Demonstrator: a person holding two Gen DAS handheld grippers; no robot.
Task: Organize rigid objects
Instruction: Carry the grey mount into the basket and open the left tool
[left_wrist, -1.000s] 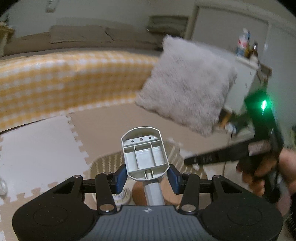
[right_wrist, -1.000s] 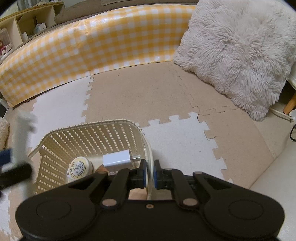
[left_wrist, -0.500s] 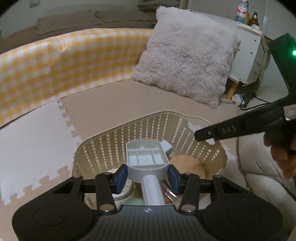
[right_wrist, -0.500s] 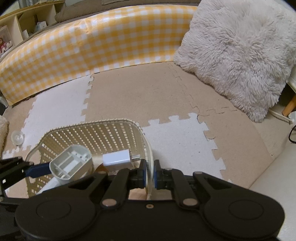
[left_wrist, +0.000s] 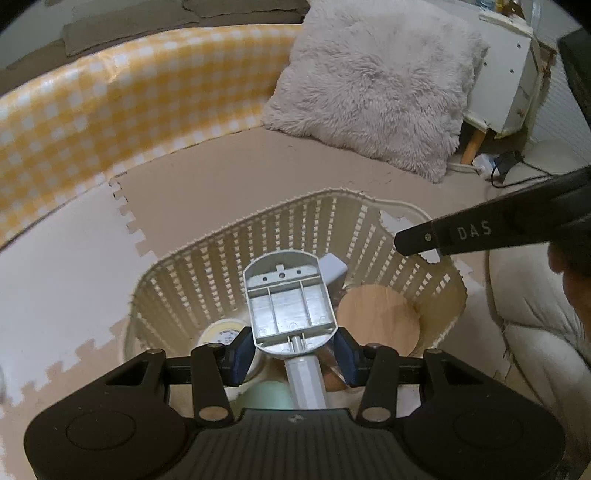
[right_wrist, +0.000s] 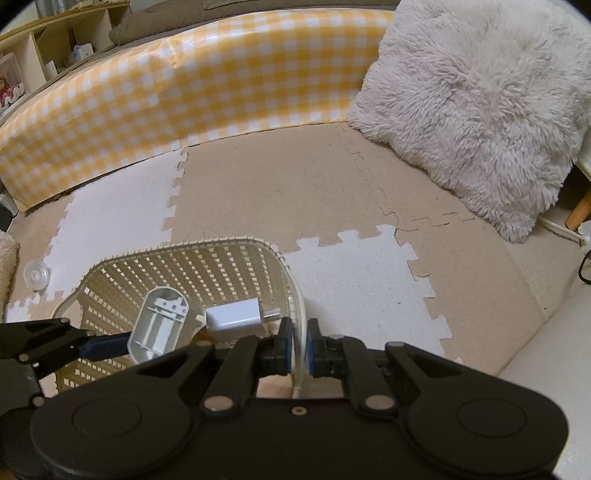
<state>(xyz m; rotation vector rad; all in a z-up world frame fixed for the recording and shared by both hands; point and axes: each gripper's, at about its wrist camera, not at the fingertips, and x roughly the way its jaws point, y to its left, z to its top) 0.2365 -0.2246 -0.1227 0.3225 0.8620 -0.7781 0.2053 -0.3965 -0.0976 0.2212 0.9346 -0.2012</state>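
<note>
A cream slatted basket (left_wrist: 221, 258) stands on the foam floor mat; it also shows in the right wrist view (right_wrist: 192, 266). My left gripper (left_wrist: 293, 349) is shut on a grey plastic handled piece (left_wrist: 290, 302) and holds it inside the basket's mouth; the piece also shows in the right wrist view (right_wrist: 159, 325). My right gripper (right_wrist: 299, 345) is shut on the basket's right rim. In the basket lie a white charger plug (right_wrist: 236, 315), a round wooden disc (left_wrist: 380, 317) and a round cream tin (left_wrist: 223, 330).
A fluffy grey pillow (right_wrist: 476, 99) leans at the back right. A yellow checked bumper (right_wrist: 184, 107) curves along the back. A small clear cap (right_wrist: 36, 275) lies on the mat at the left. A white cabinet (left_wrist: 506, 74) and cables are at the far right.
My left gripper has carried the grey piece from above the mat down into the basket's mouth. My right gripper has stayed on the rim.
</note>
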